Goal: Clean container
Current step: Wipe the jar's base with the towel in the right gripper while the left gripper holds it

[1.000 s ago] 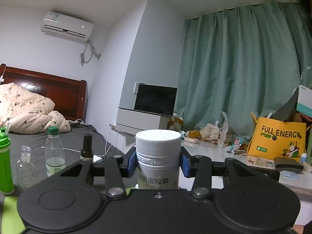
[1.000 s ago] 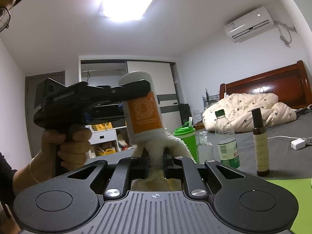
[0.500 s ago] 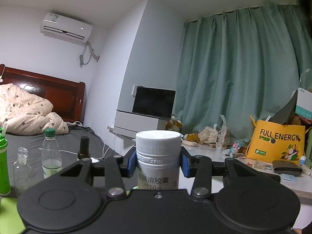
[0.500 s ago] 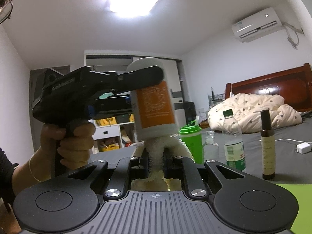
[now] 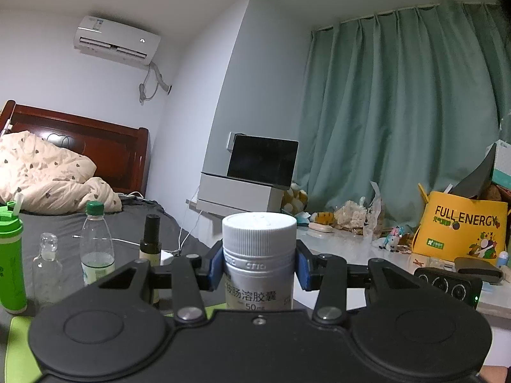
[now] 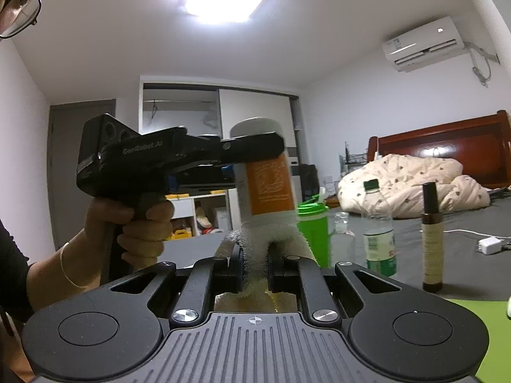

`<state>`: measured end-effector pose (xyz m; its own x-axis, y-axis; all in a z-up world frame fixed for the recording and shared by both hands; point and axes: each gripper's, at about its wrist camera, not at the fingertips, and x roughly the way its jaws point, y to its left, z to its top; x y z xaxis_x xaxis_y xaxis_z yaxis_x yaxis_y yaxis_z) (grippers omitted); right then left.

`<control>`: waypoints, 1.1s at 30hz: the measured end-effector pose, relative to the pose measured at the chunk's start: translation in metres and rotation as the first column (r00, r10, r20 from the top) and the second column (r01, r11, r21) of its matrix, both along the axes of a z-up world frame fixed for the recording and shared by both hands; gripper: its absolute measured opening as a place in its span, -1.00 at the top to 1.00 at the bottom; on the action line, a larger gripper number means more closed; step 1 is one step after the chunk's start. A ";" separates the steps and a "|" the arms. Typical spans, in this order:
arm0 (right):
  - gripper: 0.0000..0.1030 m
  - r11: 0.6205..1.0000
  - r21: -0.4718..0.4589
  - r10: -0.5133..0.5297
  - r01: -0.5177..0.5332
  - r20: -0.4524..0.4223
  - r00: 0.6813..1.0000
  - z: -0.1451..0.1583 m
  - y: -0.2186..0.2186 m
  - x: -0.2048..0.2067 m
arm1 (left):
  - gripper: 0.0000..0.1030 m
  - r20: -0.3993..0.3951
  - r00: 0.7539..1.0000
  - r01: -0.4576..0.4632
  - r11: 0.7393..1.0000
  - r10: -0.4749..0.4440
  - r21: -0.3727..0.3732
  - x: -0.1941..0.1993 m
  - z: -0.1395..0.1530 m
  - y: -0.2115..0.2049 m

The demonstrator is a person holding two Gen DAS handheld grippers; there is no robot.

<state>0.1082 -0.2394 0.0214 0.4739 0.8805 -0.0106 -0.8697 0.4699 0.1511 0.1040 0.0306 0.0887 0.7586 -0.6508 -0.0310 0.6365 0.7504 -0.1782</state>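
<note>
My left gripper [image 5: 259,268] is shut on a white pill bottle [image 5: 259,255] with a ribbed white cap, held upright in the air. In the right wrist view the same bottle [image 6: 266,188] shows its orange label, with the left gripper [image 6: 252,146] clamped near its cap. My right gripper [image 6: 254,263] is shut on a cream towel [image 6: 255,245]. The towel touches the bottom of the bottle from below.
On the dark surface stand a green tumbler [image 6: 313,229], a small clear glass bottle [image 5: 48,265], a green-capped water bottle [image 6: 378,236] and a dark slim bottle [image 6: 431,236]. A green mat [image 6: 479,312] lies at front. A white desk [image 5: 345,245] with a yellow bag [image 5: 460,233] is at right.
The held bottle has drifted right and upright in the right wrist view, with the towel staying under its base. The left view has shifted slightly.
</note>
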 end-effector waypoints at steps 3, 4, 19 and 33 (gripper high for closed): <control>0.75 1.000 -0.002 -0.022 0.022 -0.003 1.000 -0.001 -0.005 0.001 | 0.17 -0.006 1.000 0.007 1.000 -0.007 0.003 -0.001 -0.001 0.001; 0.75 1.000 -0.001 -0.029 0.029 -0.004 1.000 -0.001 -0.006 0.002 | 0.17 -0.008 1.000 0.010 1.000 -0.010 0.004 -0.002 -0.001 0.000; 0.75 0.999 0.010 -0.031 0.032 -0.017 0.999 -0.001 0.003 0.016 | 0.17 0.002 0.999 0.036 0.999 -0.036 -0.024 -0.003 0.001 -0.007; 0.75 0.999 -0.024 0.027 -0.027 0.001 1.000 -0.004 0.011 -0.001 | 0.17 -0.010 1.000 0.008 1.000 -0.009 -0.010 0.002 -0.006 -0.001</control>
<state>0.1072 -0.2283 0.0172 0.4496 0.8926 -0.0318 -0.8824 0.4494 0.1389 0.1061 0.0295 0.0829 0.7527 -0.6576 -0.0323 0.6409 0.7431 -0.1925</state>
